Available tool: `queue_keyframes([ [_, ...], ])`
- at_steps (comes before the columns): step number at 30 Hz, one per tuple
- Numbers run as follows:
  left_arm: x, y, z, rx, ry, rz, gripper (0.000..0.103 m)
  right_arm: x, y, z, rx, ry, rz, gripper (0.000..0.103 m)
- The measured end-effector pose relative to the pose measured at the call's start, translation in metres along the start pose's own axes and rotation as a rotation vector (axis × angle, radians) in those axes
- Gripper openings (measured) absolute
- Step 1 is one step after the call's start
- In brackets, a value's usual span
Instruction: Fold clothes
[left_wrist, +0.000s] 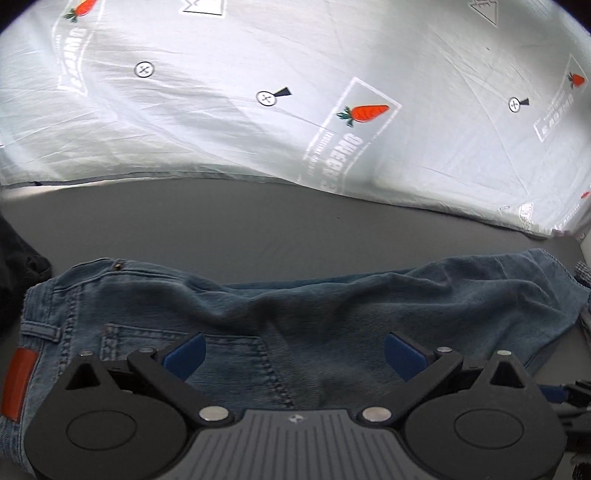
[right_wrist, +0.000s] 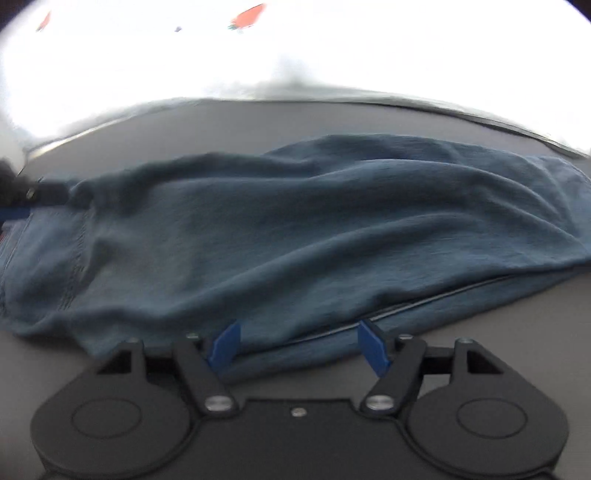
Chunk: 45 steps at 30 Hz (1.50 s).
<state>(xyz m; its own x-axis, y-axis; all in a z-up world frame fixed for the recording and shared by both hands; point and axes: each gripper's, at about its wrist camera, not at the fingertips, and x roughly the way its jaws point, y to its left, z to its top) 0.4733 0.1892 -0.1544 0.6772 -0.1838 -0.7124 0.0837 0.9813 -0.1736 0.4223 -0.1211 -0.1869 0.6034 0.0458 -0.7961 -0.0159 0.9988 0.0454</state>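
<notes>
Blue denim jeans (left_wrist: 317, 314) lie flat on a dark grey surface (left_wrist: 258, 229), waistband to the left with a red label (left_wrist: 18, 384) and a back pocket. My left gripper (left_wrist: 293, 354) is open above the seat and pocket area, its blue pads (left_wrist: 184, 354) wide apart and empty. In the right wrist view the jeans (right_wrist: 295, 236) lie in rumpled folds, one layer over another. My right gripper (right_wrist: 299, 345) is open at the near edge of the cloth, its blue pads (right_wrist: 373, 347) on either side of the folded hem.
A white sheet printed with carrots (left_wrist: 365, 110) covers the area beyond the grey surface. A dark garment (left_wrist: 18, 280) lies at the far left. The left gripper shows at the left edge of the right wrist view (right_wrist: 22, 199).
</notes>
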Motion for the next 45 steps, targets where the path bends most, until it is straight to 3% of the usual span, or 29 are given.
queue_keyframes([
  [4,0.015,-0.044,-0.001,0.096,0.047,-0.042,0.102,0.007,-0.093,0.011,0.331,-0.077,-0.137,0.065],
  [8,0.012,-0.089,-0.025,0.258,0.119,-0.146,0.1,0.016,-0.17,0.008,0.549,-0.11,-0.209,0.055],
  [11,0.005,-0.122,-0.053,0.439,0.14,-0.175,0.088,0.02,-0.189,0.004,0.566,-0.127,-0.215,0.053],
  [13,0.005,-0.138,-0.073,0.554,0.16,-0.151,0.078,0.022,-0.189,0.0,0.532,-0.125,-0.211,0.053],
  [17,0.01,-0.151,-0.098,0.666,0.163,-0.07,0.069,0.03,-0.173,-0.009,0.451,-0.1,-0.182,0.053],
  [18,0.012,-0.153,-0.102,0.684,0.158,-0.042,0.063,0.03,-0.169,-0.011,0.447,-0.103,-0.156,0.053],
  [20,0.015,-0.153,-0.109,0.71,0.139,0.026,0.049,0.028,-0.16,-0.012,0.451,-0.126,-0.084,0.052],
  [21,0.017,-0.152,-0.112,0.716,0.131,0.061,0.028,0.027,-0.155,-0.011,0.446,-0.144,-0.048,0.044],
  [22,0.018,-0.151,-0.114,0.723,0.123,0.095,0.018,0.027,-0.151,-0.01,0.442,-0.151,-0.016,0.036],
  [26,0.012,-0.154,-0.12,0.756,0.08,0.124,0.015,0.039,-0.142,-0.001,0.481,-0.121,0.062,0.032],
  [29,0.008,-0.157,-0.126,0.811,0.056,0.131,0.008,0.044,-0.14,0.005,0.528,-0.135,0.11,0.033],
  [32,0.007,-0.155,-0.129,0.803,0.049,0.129,0.005,0.049,-0.134,0.013,0.524,-0.131,0.095,0.033],
  [33,0.007,-0.152,-0.127,0.781,0.057,0.118,0.005,0.05,-0.131,0.016,0.512,-0.128,0.076,0.026],
  [34,0.007,-0.149,-0.124,0.76,0.064,0.106,0.004,0.05,-0.127,0.018,0.488,-0.122,0.043,0.008],
  [36,0.006,-0.143,-0.119,0.716,0.078,0.083,0.004,0.048,-0.121,0.021,0.457,-0.115,-0.01,0.002],
  [41,-0.005,-0.133,-0.102,0.642,0.103,-0.007,0.003,0.016,-0.125,0.005,0.504,-0.137,-0.036,0.0],
  [45,-0.002,-0.131,-0.113,0.673,0.151,-0.024,0.004,0.017,-0.124,-0.01,0.471,-0.088,-0.059,0.002],
])
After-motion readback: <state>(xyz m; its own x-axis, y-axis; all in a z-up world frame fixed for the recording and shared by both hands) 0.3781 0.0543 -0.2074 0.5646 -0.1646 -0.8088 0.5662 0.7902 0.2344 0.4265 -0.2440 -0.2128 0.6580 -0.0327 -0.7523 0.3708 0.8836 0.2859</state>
